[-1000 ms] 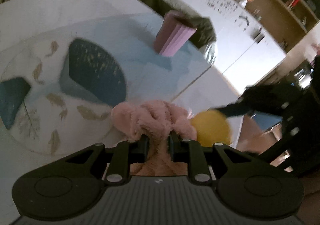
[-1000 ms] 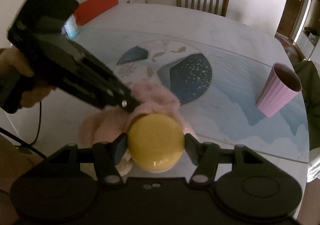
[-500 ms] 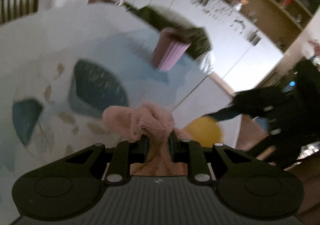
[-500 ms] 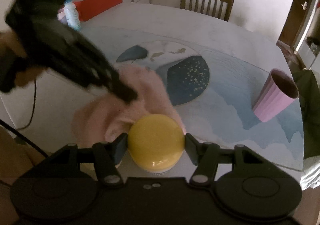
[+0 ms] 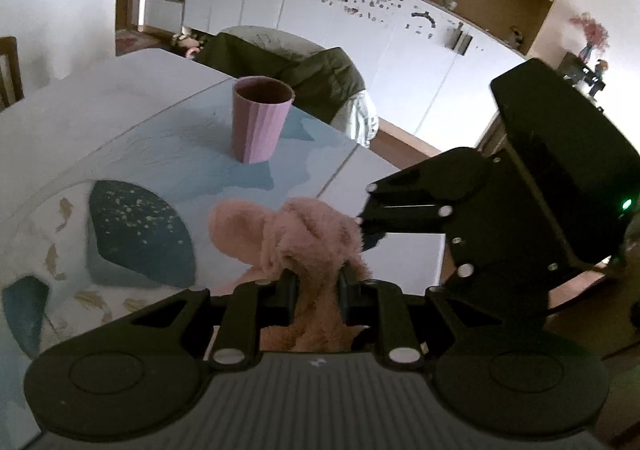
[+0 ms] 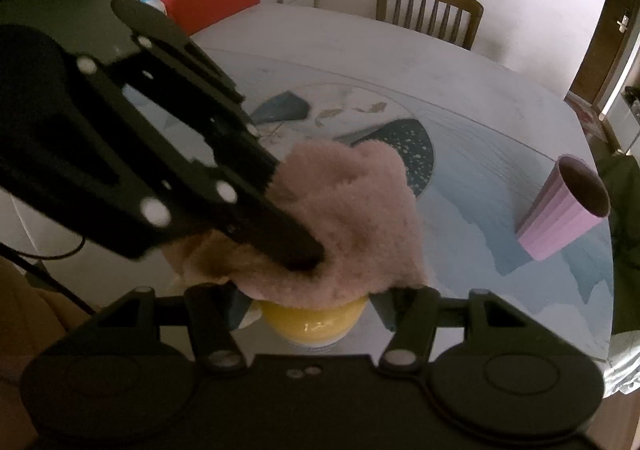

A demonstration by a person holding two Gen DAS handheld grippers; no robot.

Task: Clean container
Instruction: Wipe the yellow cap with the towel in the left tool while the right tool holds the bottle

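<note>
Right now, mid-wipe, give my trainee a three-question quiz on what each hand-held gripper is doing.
1. True or false: the left hand-held gripper is shut on the pink cloth.
2. Which object does the right hand-held gripper hold? A) purple cup B) yellow container C) red box
3. Fill in: the cloth lies ____ the yellow container.

Key: 1 true; 2 B; 3 on top of. The purple cup stands apart on the table, untouched.

Pink fuzzy cloth (image 6: 352,210), yellow container (image 6: 316,320), ribbed lilac cup (image 5: 262,118)
</note>
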